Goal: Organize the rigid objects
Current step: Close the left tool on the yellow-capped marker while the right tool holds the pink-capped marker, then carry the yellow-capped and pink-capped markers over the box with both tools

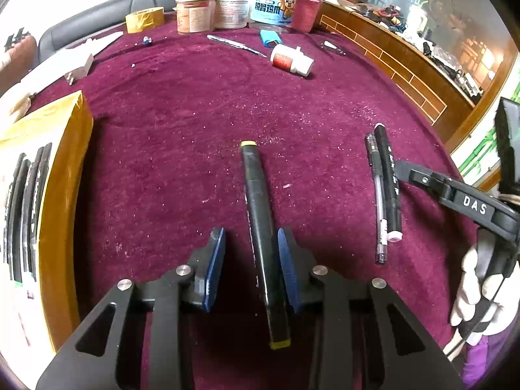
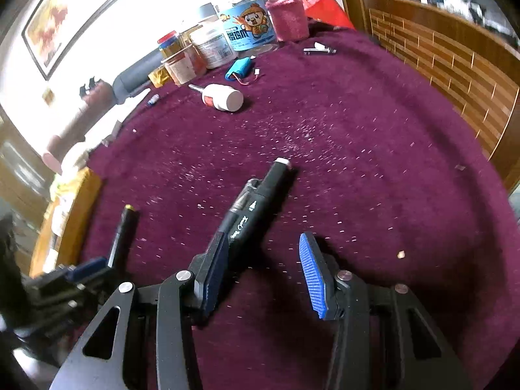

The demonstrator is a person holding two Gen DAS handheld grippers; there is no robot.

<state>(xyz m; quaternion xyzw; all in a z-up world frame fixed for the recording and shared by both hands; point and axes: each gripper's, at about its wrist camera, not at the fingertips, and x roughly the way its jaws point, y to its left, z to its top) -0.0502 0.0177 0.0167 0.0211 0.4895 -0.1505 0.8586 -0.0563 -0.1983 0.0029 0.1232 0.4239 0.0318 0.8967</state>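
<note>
A black marker with yellow ends lies on the purple cloth between the pads of my left gripper, which is open; the marker rests against the right pad. It also shows in the right wrist view. A black marker with a white end and a clear gel pen lie side by side to the right. My right gripper is open around them, its left pad touching the black marker.
A yellow box holding black pens stands at the left. A white bottle, blue battery pack, tape rolls and jars stand at the back. A wooden ledge runs along the right.
</note>
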